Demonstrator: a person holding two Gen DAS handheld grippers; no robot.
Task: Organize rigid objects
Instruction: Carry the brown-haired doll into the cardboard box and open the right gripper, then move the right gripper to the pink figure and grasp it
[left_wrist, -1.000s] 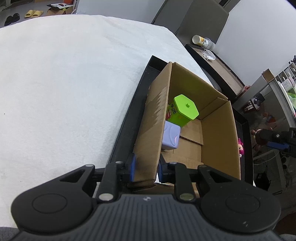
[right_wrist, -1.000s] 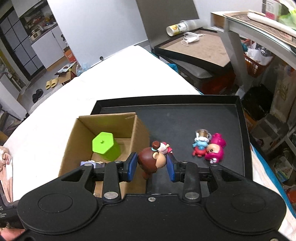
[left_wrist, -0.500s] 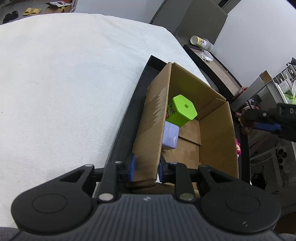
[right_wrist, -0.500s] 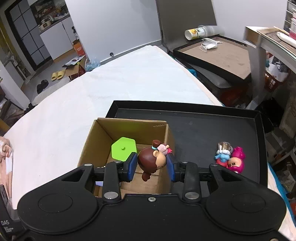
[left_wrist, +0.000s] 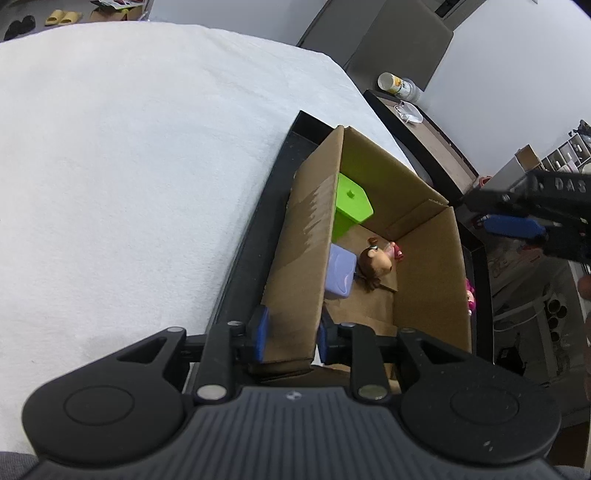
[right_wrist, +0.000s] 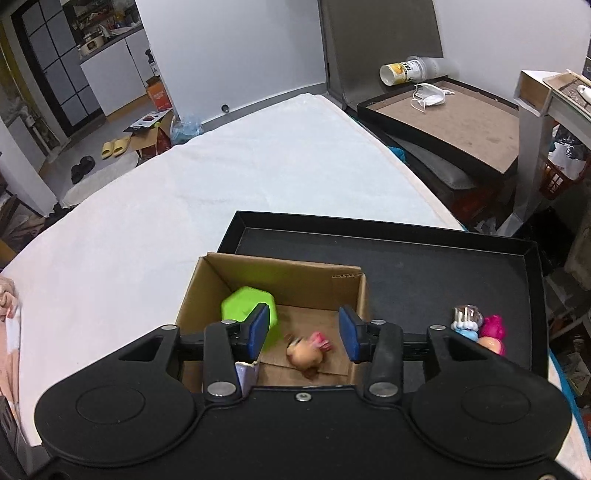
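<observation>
White cloth covers the big table, and a black tray sits on it with a cardboard box at one end. Inside the box are a green pot, a small purple box and a little brown-haired doll, which lies on the box floor next to the purple box. In the right wrist view the doll looks blurry, so it may not have settled. It looks like hard plastic, light and smooth, with a big round head that could slip, so pinching the head from both sides seems the best way to pick it up. Two more toys, a blue one and a pink one, lie close together on the tray, well apart from the box. They look hard and light too. The right gripper is above the box and has just been opening; its jaws are spread apart, with nothing pinched between them. The left gripper sits over the near wall of the box, one blue pad on each side, squeezing the cardboard to keep the box steady.
</observation>
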